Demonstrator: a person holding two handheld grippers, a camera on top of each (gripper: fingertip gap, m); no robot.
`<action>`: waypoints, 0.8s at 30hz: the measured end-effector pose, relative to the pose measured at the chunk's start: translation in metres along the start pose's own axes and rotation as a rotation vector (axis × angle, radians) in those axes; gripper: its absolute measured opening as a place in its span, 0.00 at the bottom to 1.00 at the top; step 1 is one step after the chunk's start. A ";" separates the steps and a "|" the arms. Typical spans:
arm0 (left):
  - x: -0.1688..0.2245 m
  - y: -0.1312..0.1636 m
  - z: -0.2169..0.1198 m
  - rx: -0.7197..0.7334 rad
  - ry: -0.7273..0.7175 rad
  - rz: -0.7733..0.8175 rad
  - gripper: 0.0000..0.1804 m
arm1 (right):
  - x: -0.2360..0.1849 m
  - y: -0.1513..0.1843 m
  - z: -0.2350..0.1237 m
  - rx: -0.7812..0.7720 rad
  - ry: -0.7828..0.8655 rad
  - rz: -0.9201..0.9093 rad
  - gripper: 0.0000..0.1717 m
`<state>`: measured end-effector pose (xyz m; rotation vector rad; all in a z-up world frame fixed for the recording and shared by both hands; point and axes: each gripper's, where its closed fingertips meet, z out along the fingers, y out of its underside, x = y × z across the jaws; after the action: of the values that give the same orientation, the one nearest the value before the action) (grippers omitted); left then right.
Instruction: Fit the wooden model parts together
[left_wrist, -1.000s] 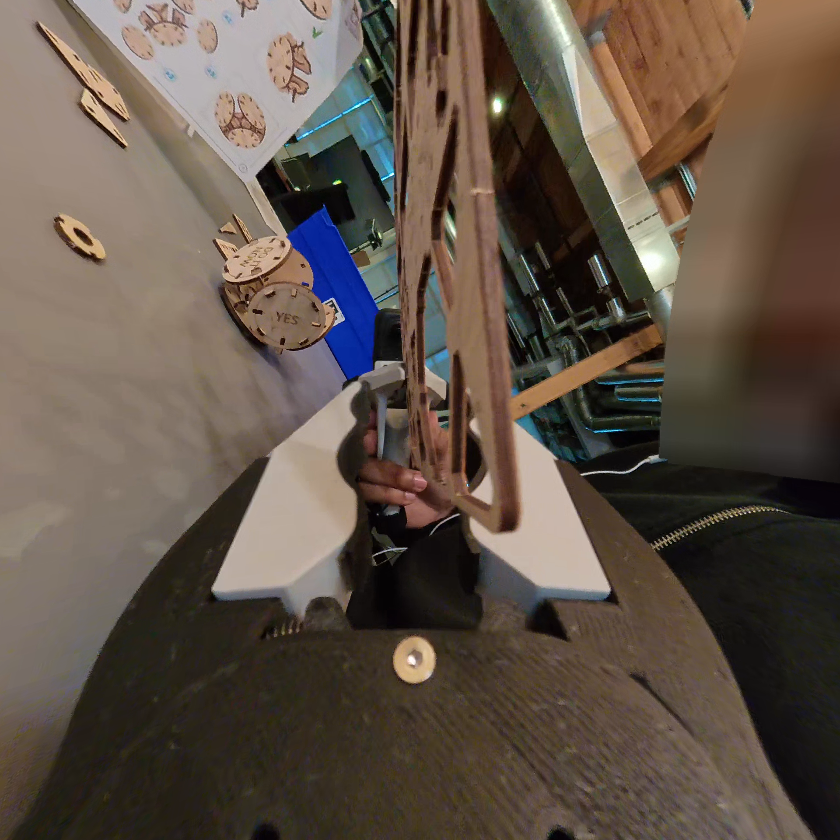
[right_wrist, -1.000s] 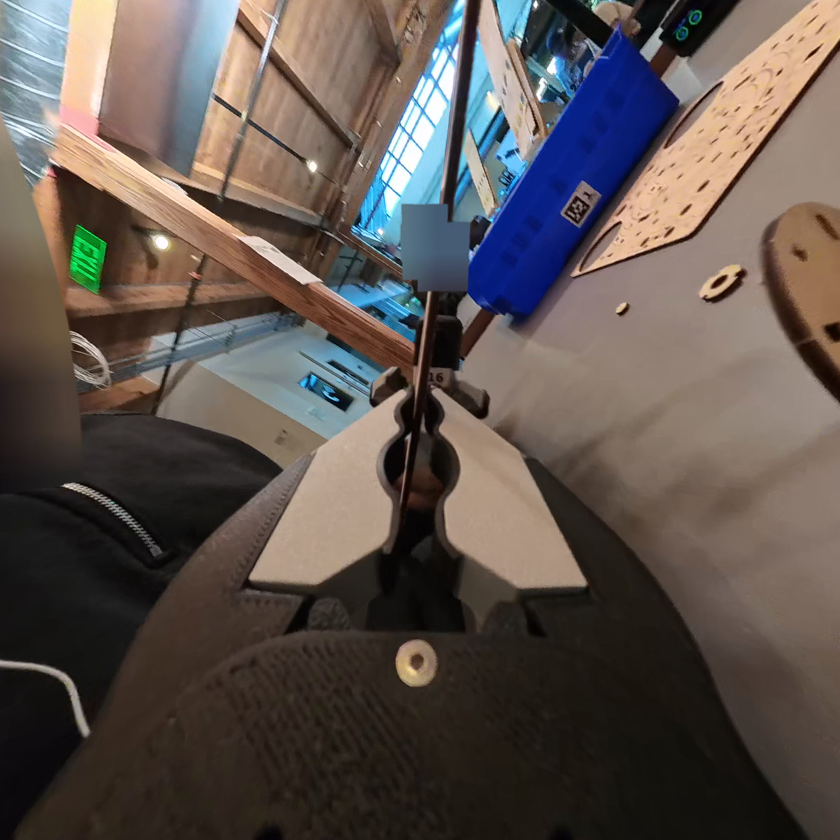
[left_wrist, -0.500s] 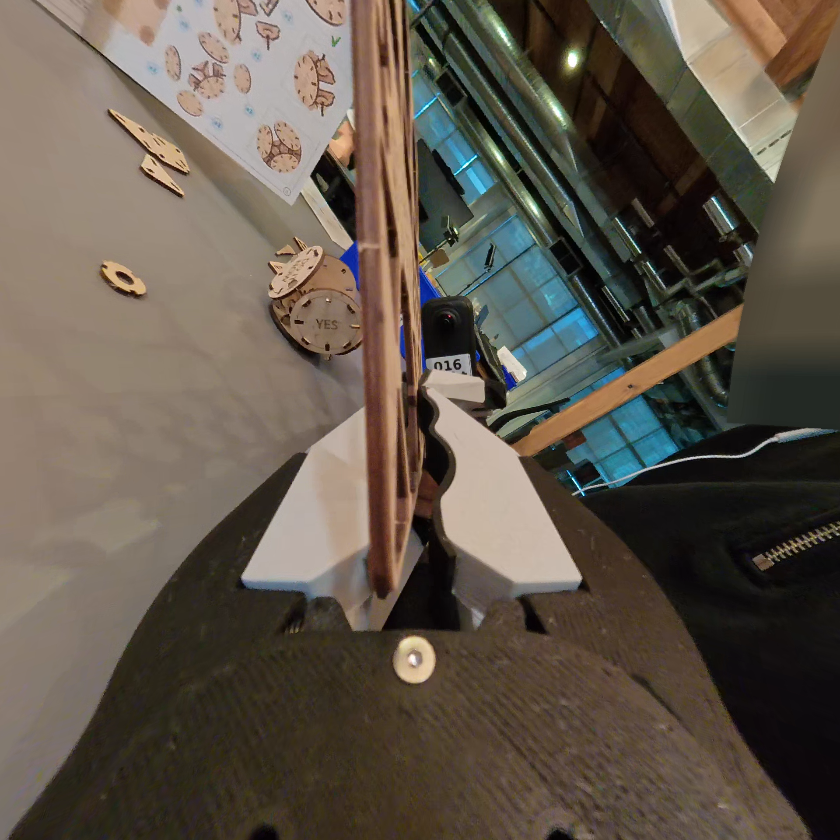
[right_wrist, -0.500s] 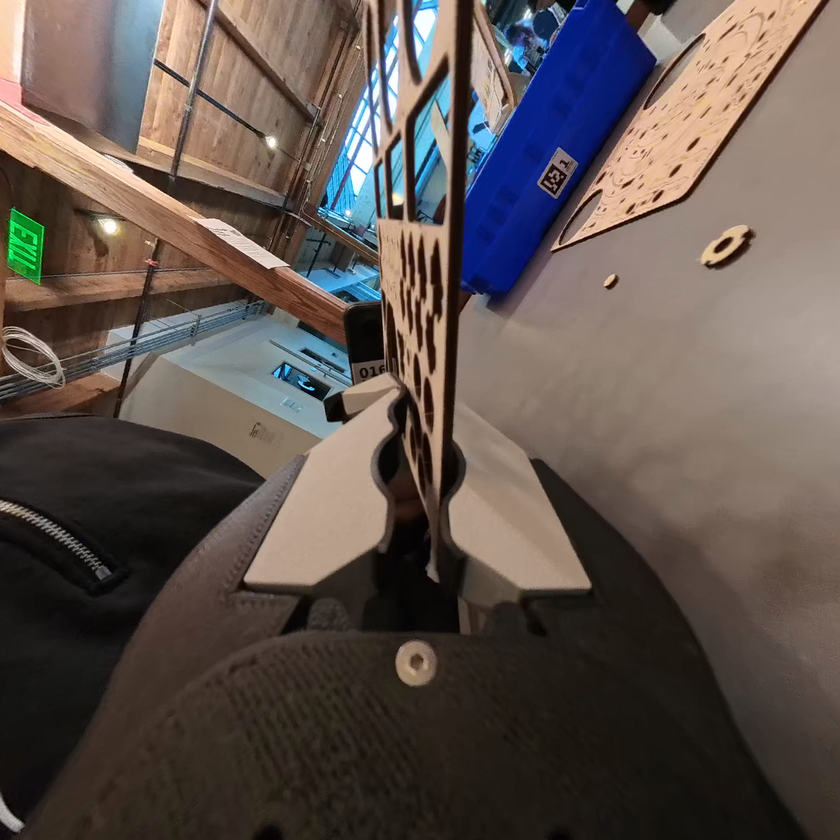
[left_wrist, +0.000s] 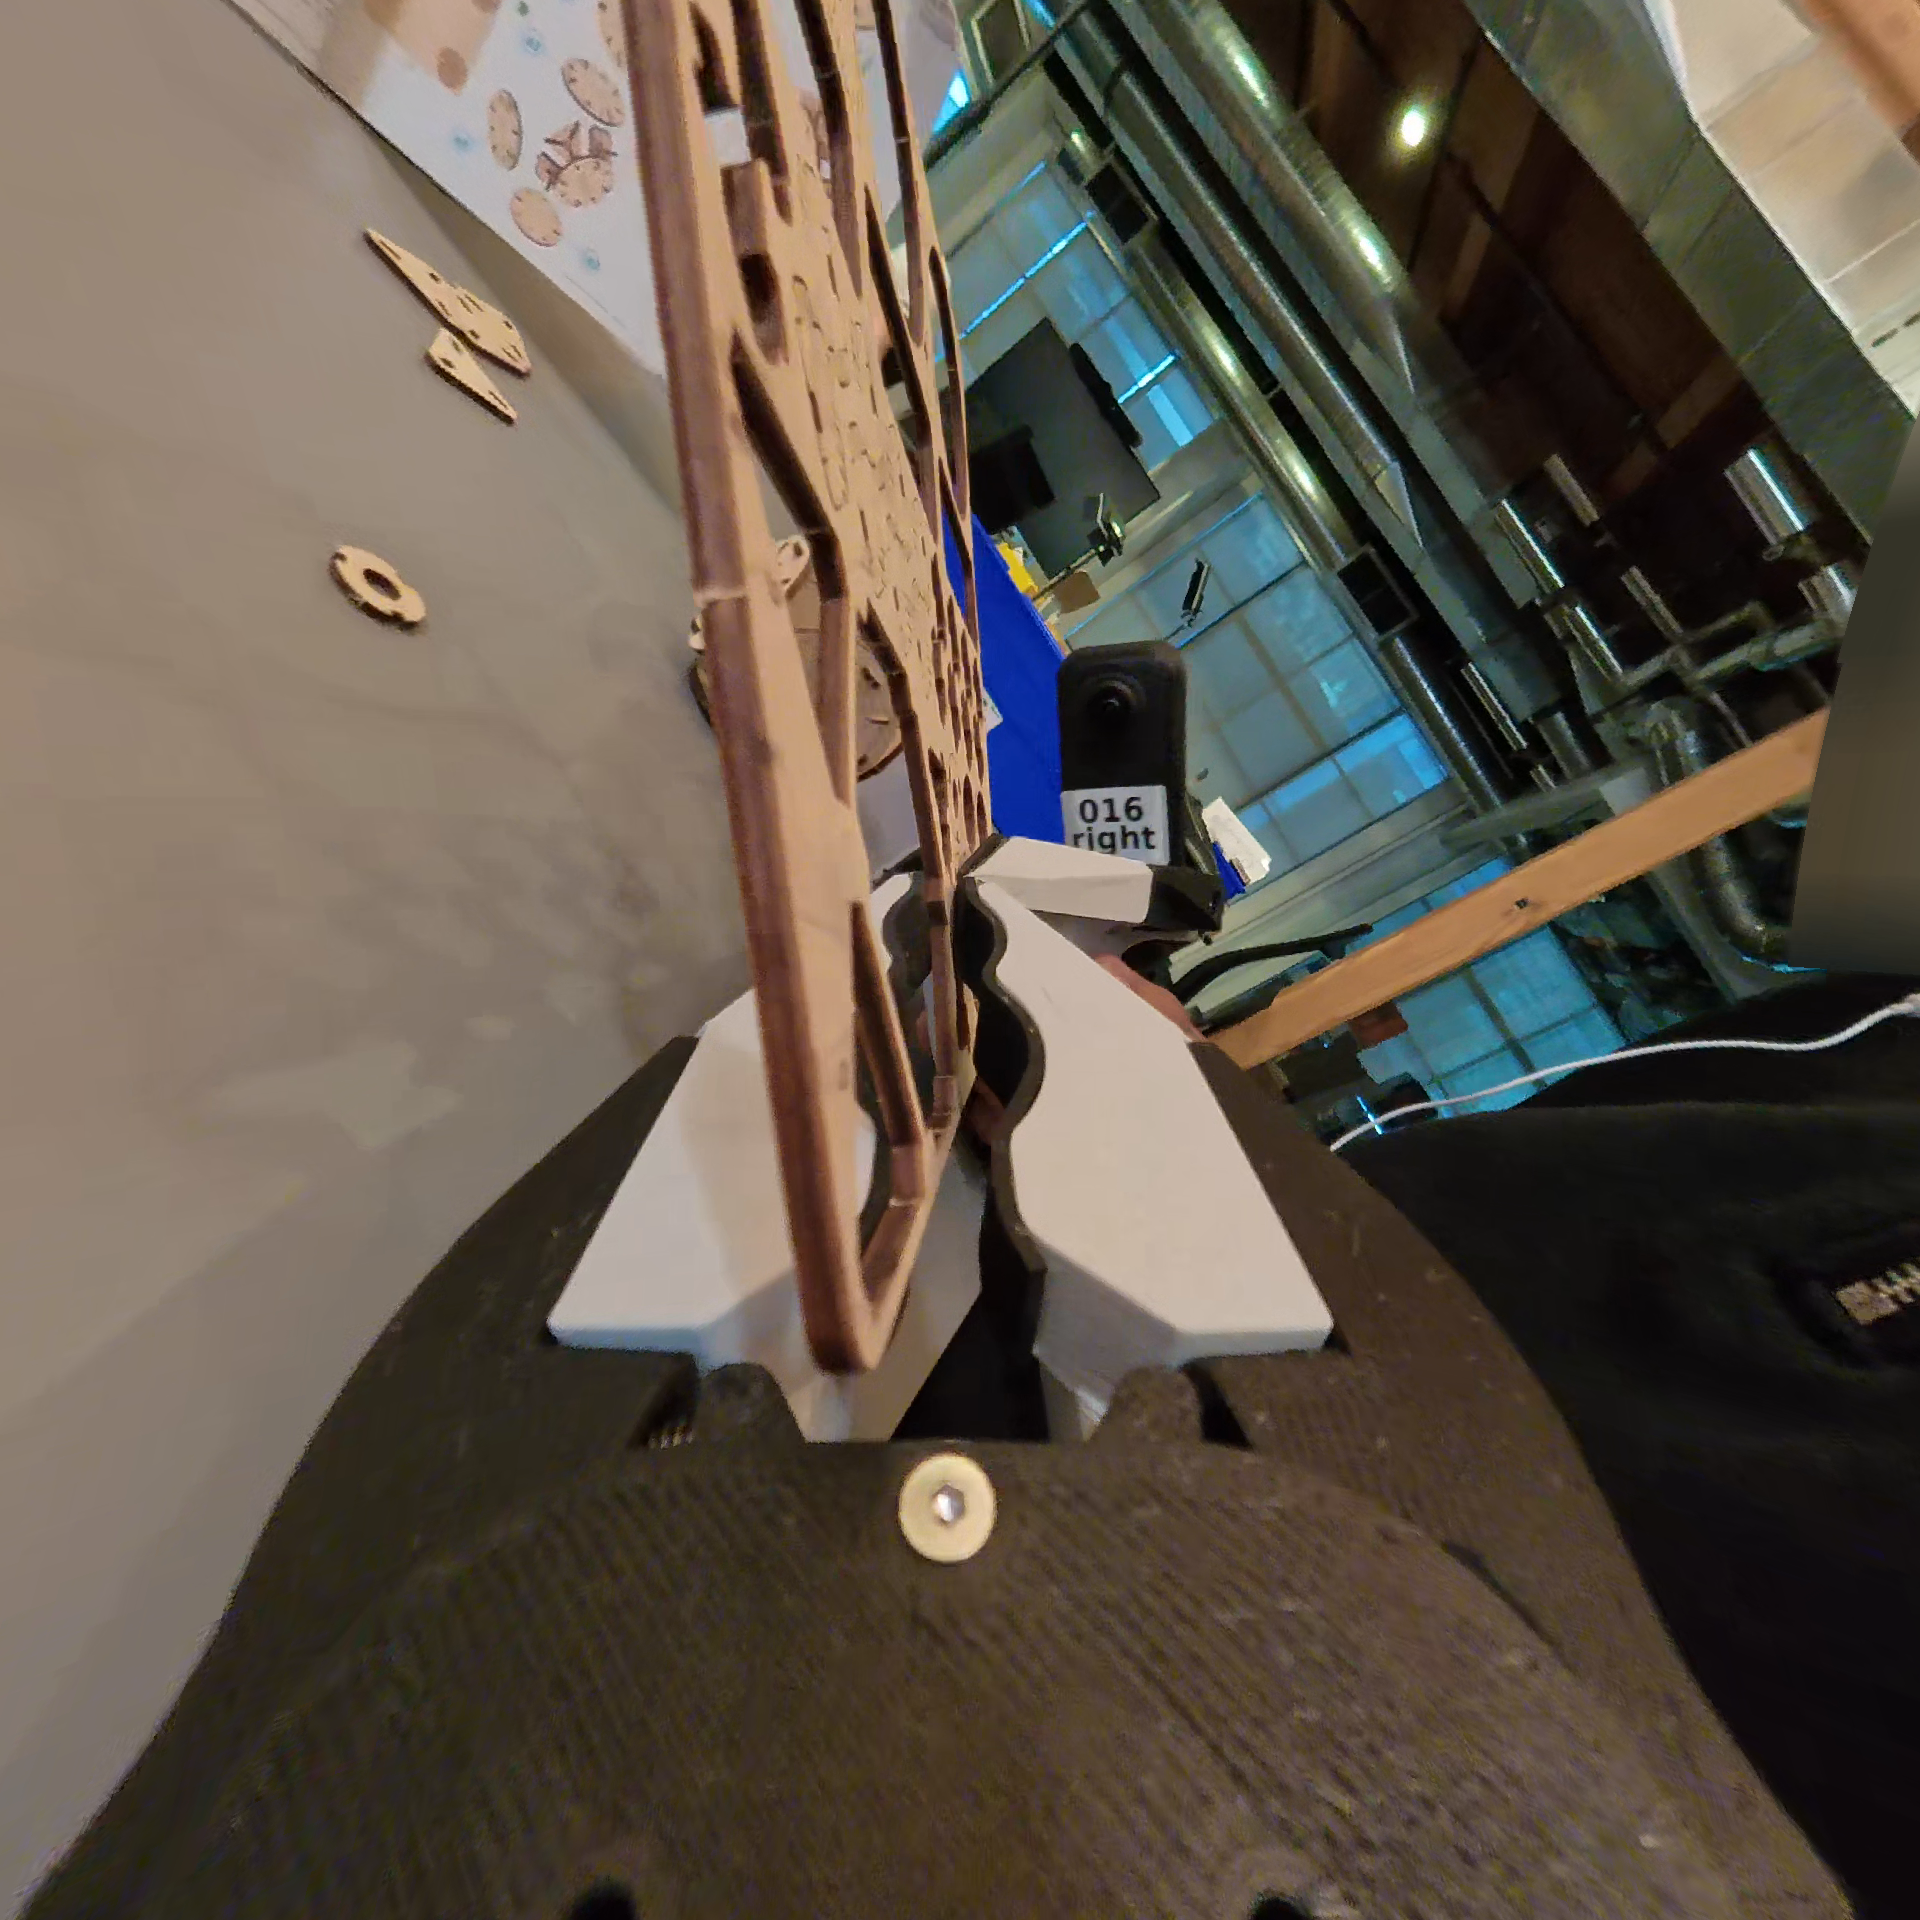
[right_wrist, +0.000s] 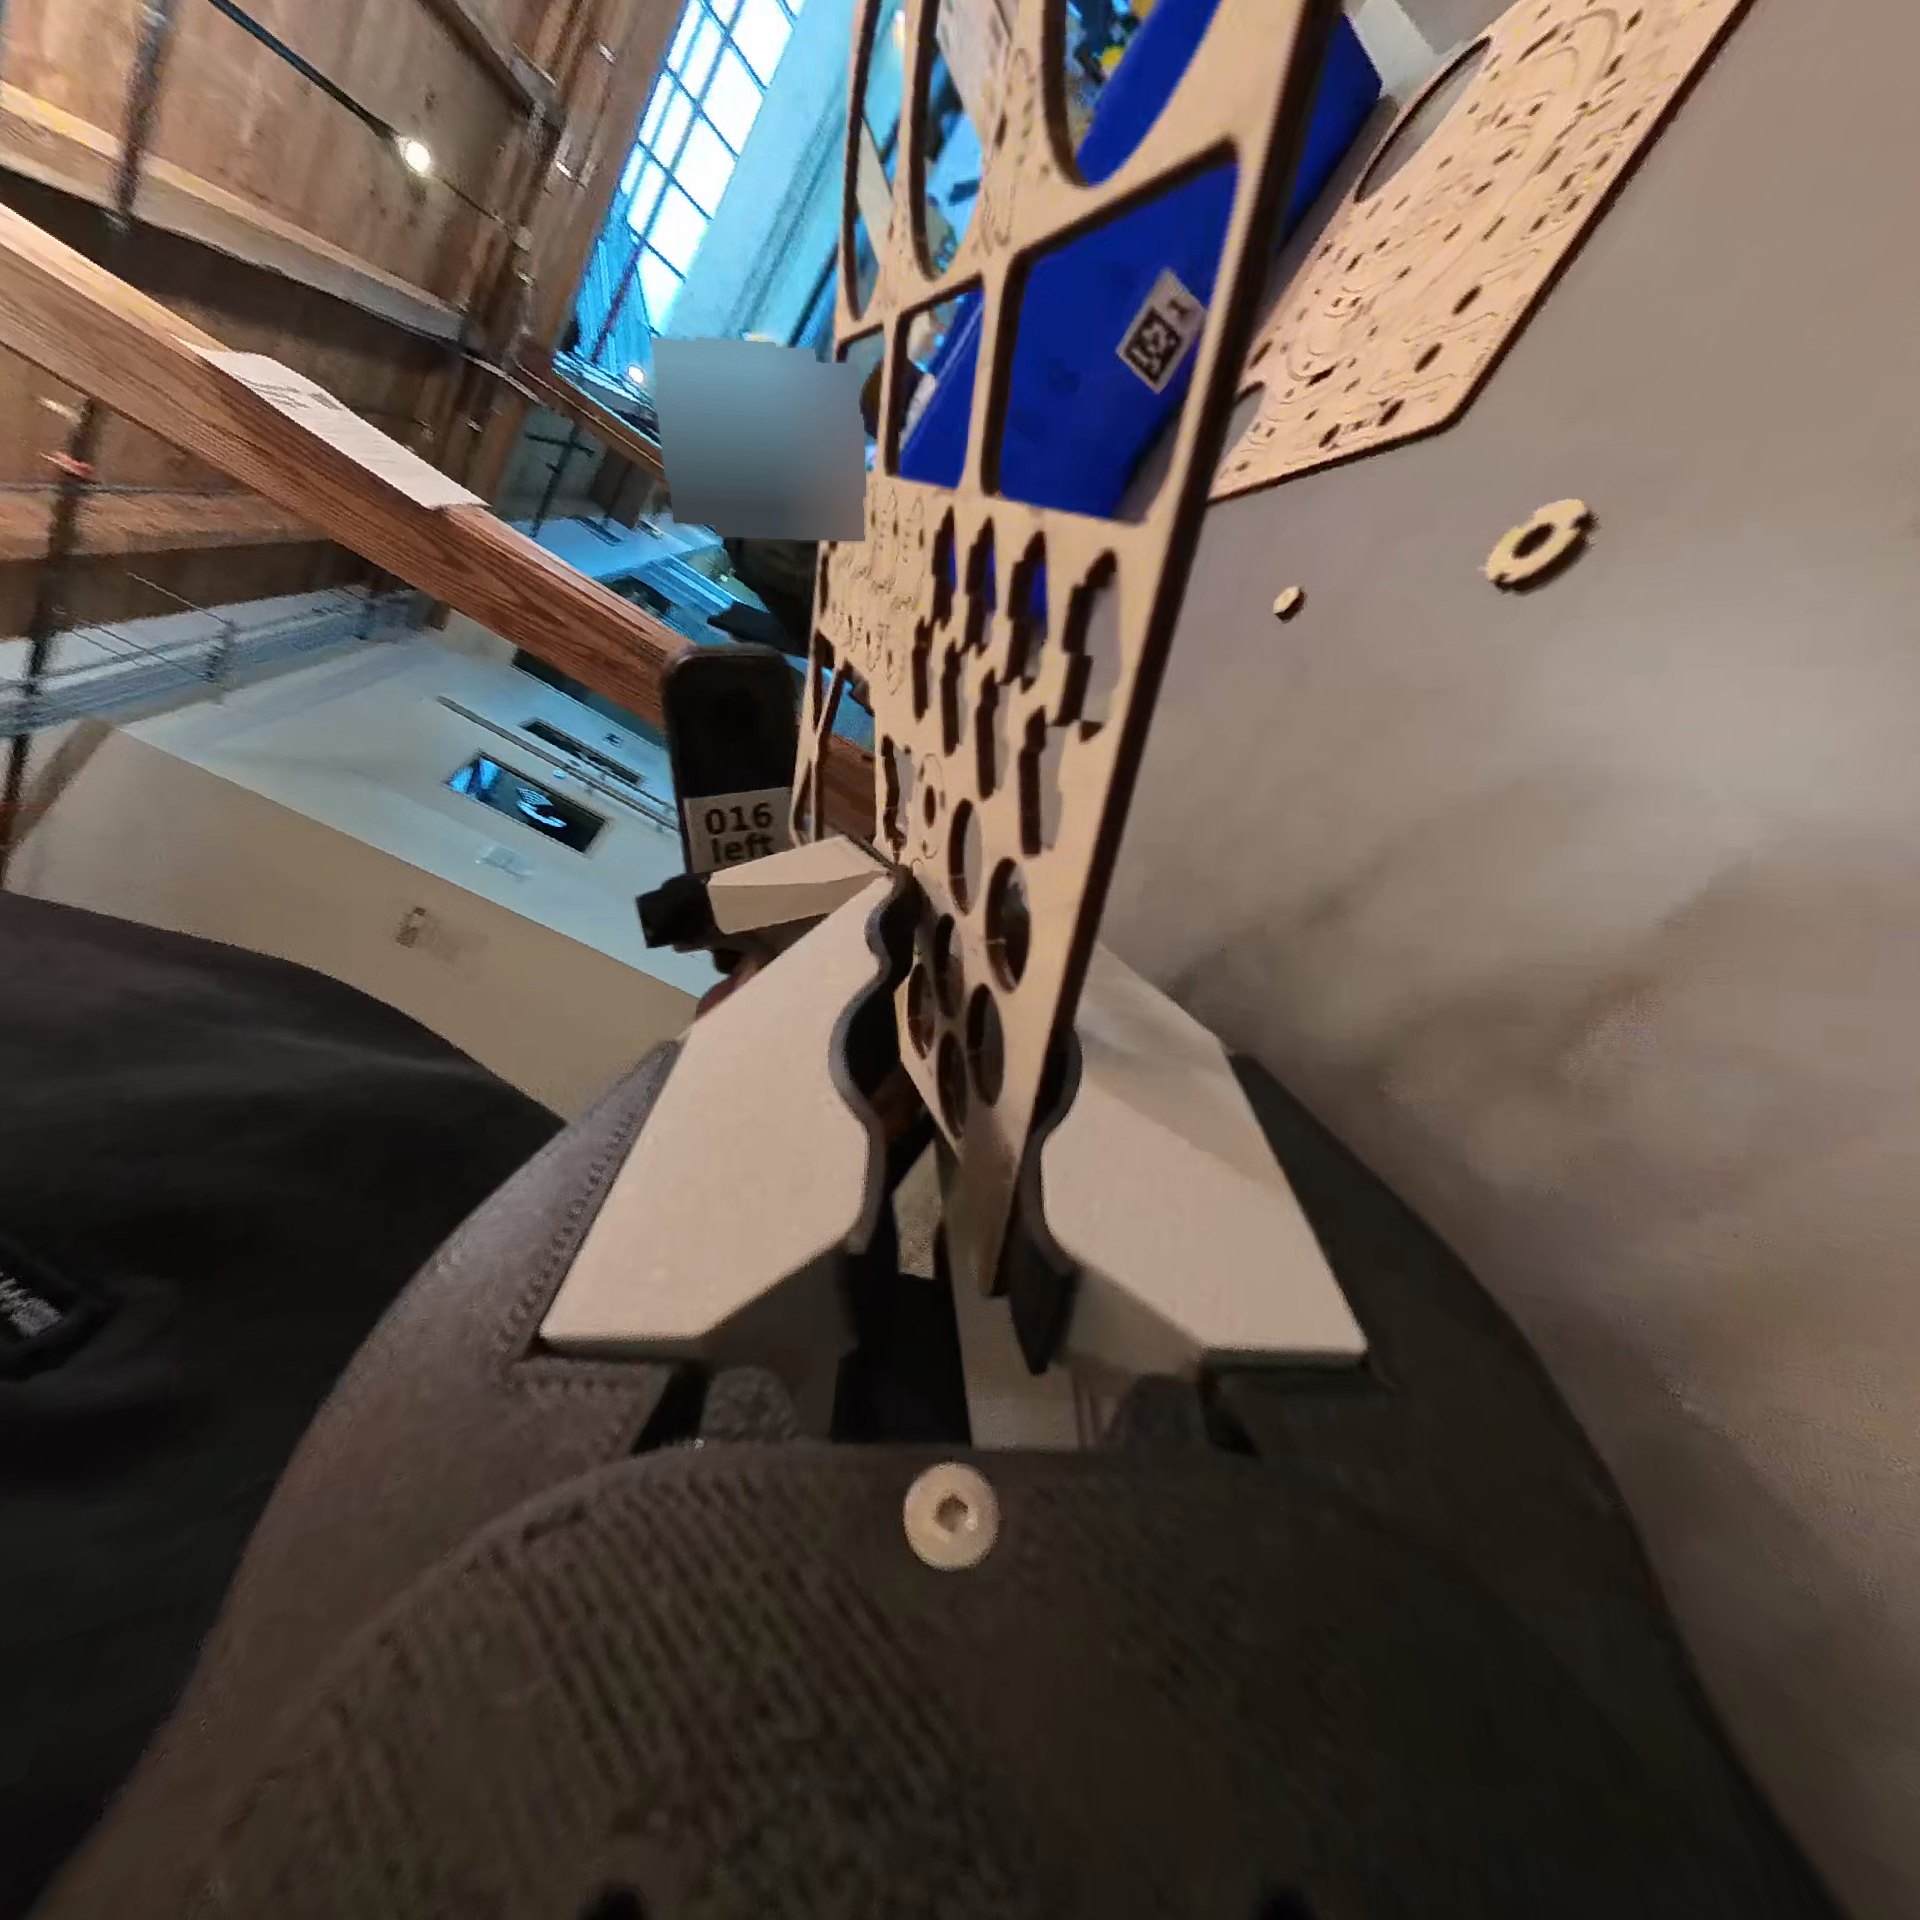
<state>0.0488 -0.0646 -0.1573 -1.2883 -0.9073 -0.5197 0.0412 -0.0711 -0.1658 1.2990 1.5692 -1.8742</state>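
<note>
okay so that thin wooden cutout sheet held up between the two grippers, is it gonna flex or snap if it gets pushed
The wooden cutout sheet looks thin and riddled with holes, so probably light and slightly springy. Its narrow struts may snap under a sideways push. It stands straight between the grippers, so it seems fairly stiff.

Each wrist camera sits close behind its own jaws, rolled sideways beside the grey bench (left_wrist: 260, 935). They face one another, sharing the cut-out wooden sheet (left_wrist: 800, 727) between them.

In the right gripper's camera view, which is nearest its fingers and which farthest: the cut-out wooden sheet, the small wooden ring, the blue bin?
1. Wooden sheet: between the fingers of the right gripper.
2. Wooden ring: right, on the grey table.
3. Blue bin: far end, seen through the sheet's openings.
</note>
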 end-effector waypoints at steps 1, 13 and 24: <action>-0.001 0.001 0.000 0.013 -0.004 -0.001 0.01 | 0.002 0.001 0.000 -0.008 0.016 -0.007 0.09; -0.008 0.005 -0.003 0.029 -0.031 0.005 0.01 | 0.015 0.009 0.003 -0.068 0.122 -0.038 0.08; -0.007 0.000 -0.002 0.042 0.011 -0.072 0.00 | 0.015 0.001 0.001 -0.013 0.131 -0.026 0.20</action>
<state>0.0456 -0.0676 -0.1631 -1.2175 -0.9533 -0.5607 0.0338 -0.0682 -0.1786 1.4281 1.6682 -1.8237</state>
